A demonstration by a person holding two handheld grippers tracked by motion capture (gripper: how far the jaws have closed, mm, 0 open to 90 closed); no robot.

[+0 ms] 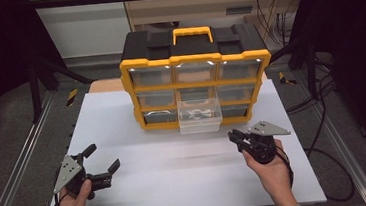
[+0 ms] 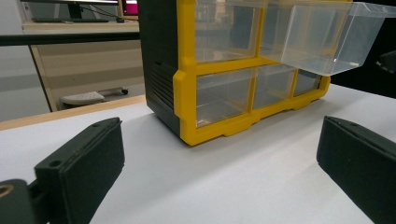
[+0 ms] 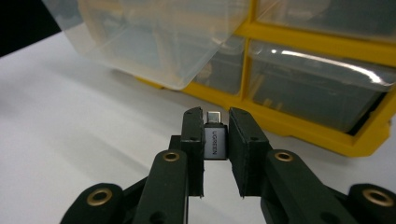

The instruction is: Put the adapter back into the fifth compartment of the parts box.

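We work at one table [image 1: 143,187], white-topped, with one yellow-and-black cabinet [image 1: 194,57] standing beyond both tongs; it has nine clear drawers in three rows of three, and one of them, the drawer [image 1: 200,116] in the middle of the bottom row, is pulled out toward us and sits just ahead and to the left of the right tongs [image 1: 234,137]. Something small and dark lies in it, too blurred to name. The left tongs [image 1: 103,157] rest well to the left of the drawer, jaws spread wide with nothing between them, only bare table ahead of them in the left gripper view. The right tongs are nearly closed and pinch one small grey adapter [image 3: 215,140] by its flat sides, its metal plug poking out past the jaw tips toward the cabinet. As we read it, the step in hand is carrying this adapter to the open drawer and dropping it in. To do it well, we should keep the pinch firm, since the piece is small and smooth and could twist or slip; we should lift the right tongs above the drawer's front wall before moving over it, so the jaws do not knock the thin plastic or push the drawer back in; then we should bring the tips over the middle of the drawer, lower a little, and only then open. The left tongs can stay put, or steady the cabinet if it shifts.
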